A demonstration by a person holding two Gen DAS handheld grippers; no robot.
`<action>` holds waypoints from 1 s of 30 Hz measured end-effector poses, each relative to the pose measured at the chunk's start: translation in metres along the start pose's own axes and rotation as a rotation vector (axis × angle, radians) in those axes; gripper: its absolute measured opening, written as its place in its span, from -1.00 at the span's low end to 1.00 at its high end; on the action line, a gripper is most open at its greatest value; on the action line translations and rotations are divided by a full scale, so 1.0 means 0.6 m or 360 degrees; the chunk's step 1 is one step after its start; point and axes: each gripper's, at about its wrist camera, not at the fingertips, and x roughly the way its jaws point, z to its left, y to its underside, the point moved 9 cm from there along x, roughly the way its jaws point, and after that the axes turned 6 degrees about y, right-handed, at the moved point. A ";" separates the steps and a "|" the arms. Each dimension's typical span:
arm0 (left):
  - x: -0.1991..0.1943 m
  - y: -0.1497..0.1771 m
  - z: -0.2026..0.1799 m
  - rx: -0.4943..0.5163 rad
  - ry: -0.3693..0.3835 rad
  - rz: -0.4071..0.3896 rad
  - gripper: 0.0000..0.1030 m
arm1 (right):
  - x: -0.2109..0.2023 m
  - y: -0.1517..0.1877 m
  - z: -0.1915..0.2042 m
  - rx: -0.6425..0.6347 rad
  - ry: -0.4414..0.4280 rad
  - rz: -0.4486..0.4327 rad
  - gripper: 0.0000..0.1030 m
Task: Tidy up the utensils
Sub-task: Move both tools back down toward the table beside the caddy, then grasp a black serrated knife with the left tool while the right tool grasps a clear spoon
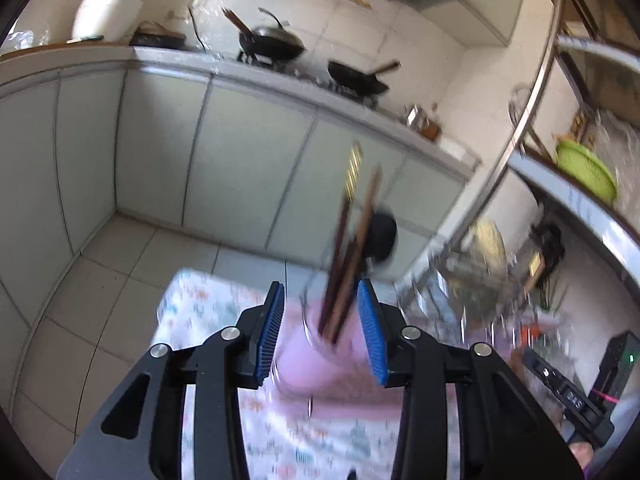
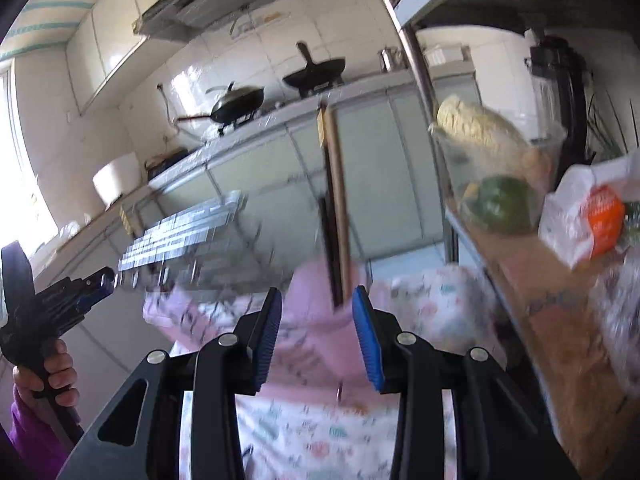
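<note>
The chopsticks (image 1: pixel 348 248) stand nearly upright in the left wrist view, a dark bundle with its long axis running from just above the frame's centre down to the lower middle, leaning slightly to the right at the top. Their lower ends sit in a container (image 1: pixel 320 356) that is too blurred to identify, over a pink cloth (image 1: pixel 340 396). A black ladle head (image 1: pixel 382 236) shows just right of the bundle.

The left gripper (image 1: pixel 322 332) is spread – its blue pads flank the sticks' lower ends on either side without touching them. In the right wrist view the chopsticks (image 2: pixel 335 204) rise straight up the middle of the frame, and the right gripper (image 2: pixel 316 332) also stands spread, with the sticks' base just above and between the pads, untouched. At the lower left of that view a hand (image 2: pixel 56 376) holds the other gripper.

Everything rests on a table (image 1: pixel 208 304) covered by a white patterned cloth. Beyond it – pale cabinets (image 1: pixel 160 148), a tiled floor (image 1: pixel 100 292), and two black woks (image 1: pixel 272 42) on the stove in the upper part of the frame. A metal shelf (image 1: pixel 580 200) with a green basket (image 1: pixel 586 170) fills the right edge.
</note>
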 end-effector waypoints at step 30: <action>0.027 0.297 0.009 -0.0142 0.0072 0.0709 -0.26 | 0.136 0.341 0.086 0.0540 -0.0418 0.1156 -0.72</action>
